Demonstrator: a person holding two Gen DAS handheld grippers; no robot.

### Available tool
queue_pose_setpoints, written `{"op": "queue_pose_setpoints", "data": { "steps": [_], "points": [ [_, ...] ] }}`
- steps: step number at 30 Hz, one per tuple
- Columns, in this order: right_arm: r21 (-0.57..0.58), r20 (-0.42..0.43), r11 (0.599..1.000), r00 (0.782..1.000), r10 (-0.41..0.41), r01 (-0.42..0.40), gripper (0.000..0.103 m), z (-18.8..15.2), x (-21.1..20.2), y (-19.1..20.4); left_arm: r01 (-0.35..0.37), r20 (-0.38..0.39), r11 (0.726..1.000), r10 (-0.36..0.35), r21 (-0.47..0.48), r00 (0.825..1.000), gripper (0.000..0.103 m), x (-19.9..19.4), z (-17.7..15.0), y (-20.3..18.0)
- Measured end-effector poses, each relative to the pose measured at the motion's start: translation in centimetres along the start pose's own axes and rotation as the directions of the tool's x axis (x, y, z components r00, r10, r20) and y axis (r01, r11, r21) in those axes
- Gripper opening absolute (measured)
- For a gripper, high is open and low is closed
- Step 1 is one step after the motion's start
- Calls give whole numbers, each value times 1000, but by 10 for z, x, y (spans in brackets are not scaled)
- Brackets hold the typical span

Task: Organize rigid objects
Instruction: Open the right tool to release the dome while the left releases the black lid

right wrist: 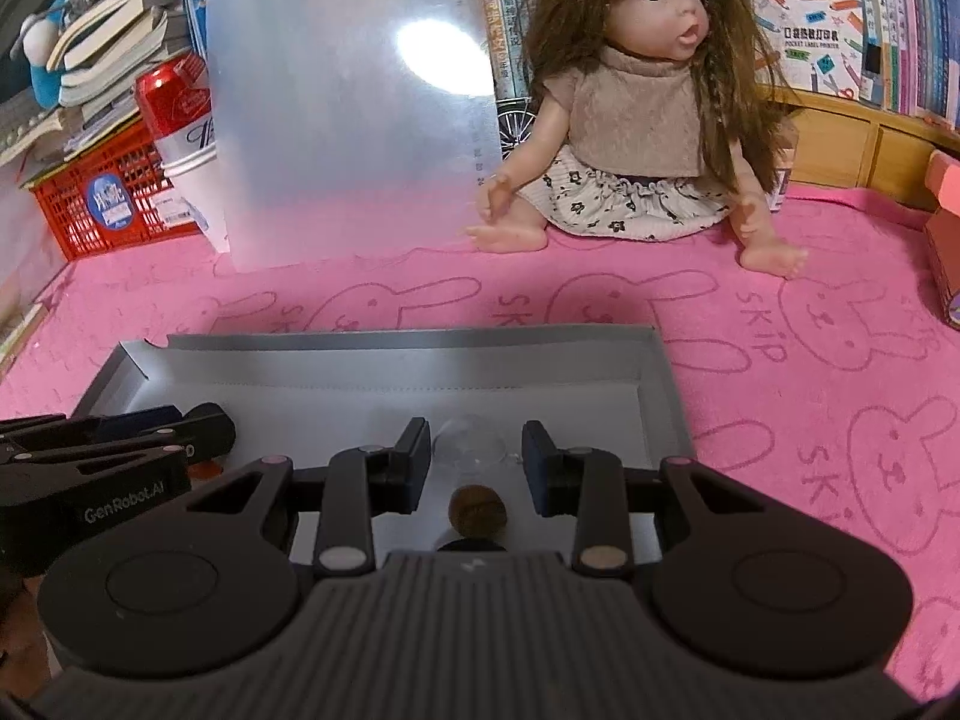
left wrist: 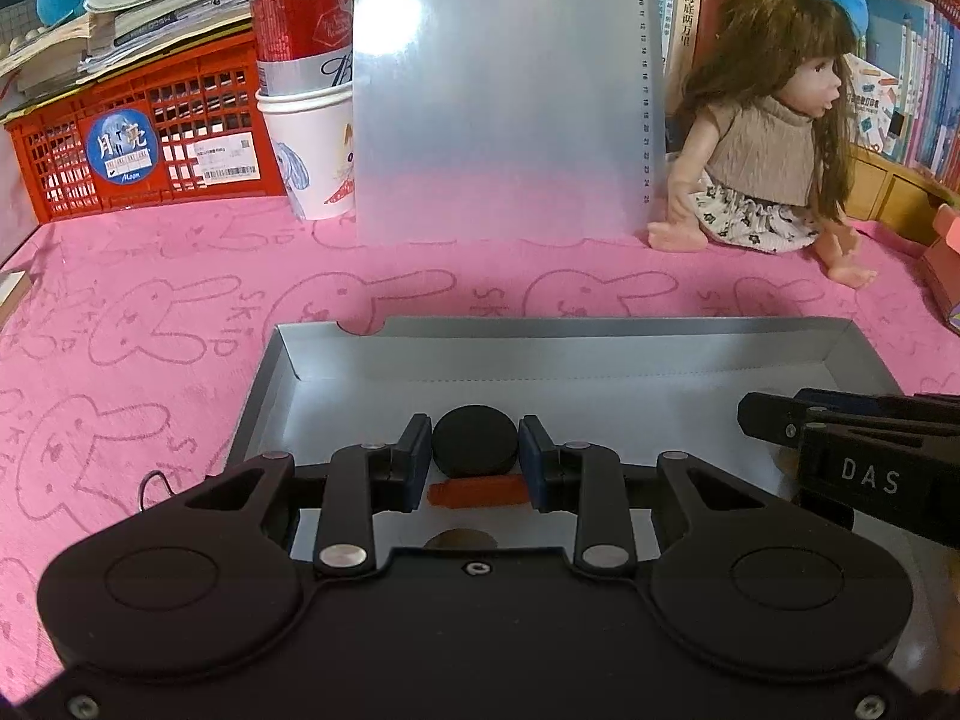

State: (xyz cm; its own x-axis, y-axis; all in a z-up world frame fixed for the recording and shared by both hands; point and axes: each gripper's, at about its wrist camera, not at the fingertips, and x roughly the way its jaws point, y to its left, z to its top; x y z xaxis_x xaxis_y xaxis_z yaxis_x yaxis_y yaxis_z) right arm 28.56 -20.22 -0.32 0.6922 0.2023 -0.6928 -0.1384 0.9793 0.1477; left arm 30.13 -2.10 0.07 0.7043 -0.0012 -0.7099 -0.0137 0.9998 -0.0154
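A shallow grey box [left wrist: 630, 327] lies on the pink rabbit-print cloth; it also shows in the right wrist view [right wrist: 408, 341]. My left gripper [left wrist: 475, 447] is over the box with its blue pads against the sides of a black round puck [left wrist: 474, 441]. An orange piece [left wrist: 477, 491] and a brown disc [left wrist: 461, 539] lie below it in the box. My right gripper [right wrist: 475, 450] is over the box's right part, fingers around a clear dome-shaped piece [right wrist: 471, 441] with small gaps. A brown disc [right wrist: 478, 510] lies under it. Each gripper shows at the other view's edge.
A doll [right wrist: 630, 90] sits at the back right. A translucent plastic sheet [left wrist: 504, 90] stands at the back middle. A red can in a white paper cup [left wrist: 312, 120] and a red crate [left wrist: 138, 138] with books stand back left. A pink box [right wrist: 945, 252] is at the right edge.
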Motion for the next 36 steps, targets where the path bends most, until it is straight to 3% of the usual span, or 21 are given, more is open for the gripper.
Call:
{"op": "queue_pose_setpoints", "data": {
  "steps": [10, 11, 12, 17, 23, 36],
  "points": [
    [-17, -7, 1000, 1000, -18, 18, 43, 0, 1, 5, 3, -1, 1000, -3, -1, 1000, 30, 1, 0, 1],
    [-15, -6, 1000, 1000, -19, 19, 54, 0, 1, 5, 3, -2, 1000, -3, 2, 1000, 30, 1, 0, 1],
    [-11, -6, 1000, 1000, -21, 21, 56, 0, 1, 4, 3, -3, 1000, -3, 2, 1000, 31, 0, 0, 1],
    [16, 6, 1000, 1000, -3, 3, 64, 0, -4, 1, 24, 3, 999, -24, 24, 1000, 42, -7, -1, -2],
    [5, 42, 1000, 999, -9, 9, 77, -3, -18, 1, 1, 37, 997, -4, 73, 999, 57, -22, -4, -10],
    [-42, 109, 999, 994, 25, -20, 85, -15, -58, -1, 27, 64, 995, -33, 92, 997, 64, -62, -16, -7]
  ]
}}
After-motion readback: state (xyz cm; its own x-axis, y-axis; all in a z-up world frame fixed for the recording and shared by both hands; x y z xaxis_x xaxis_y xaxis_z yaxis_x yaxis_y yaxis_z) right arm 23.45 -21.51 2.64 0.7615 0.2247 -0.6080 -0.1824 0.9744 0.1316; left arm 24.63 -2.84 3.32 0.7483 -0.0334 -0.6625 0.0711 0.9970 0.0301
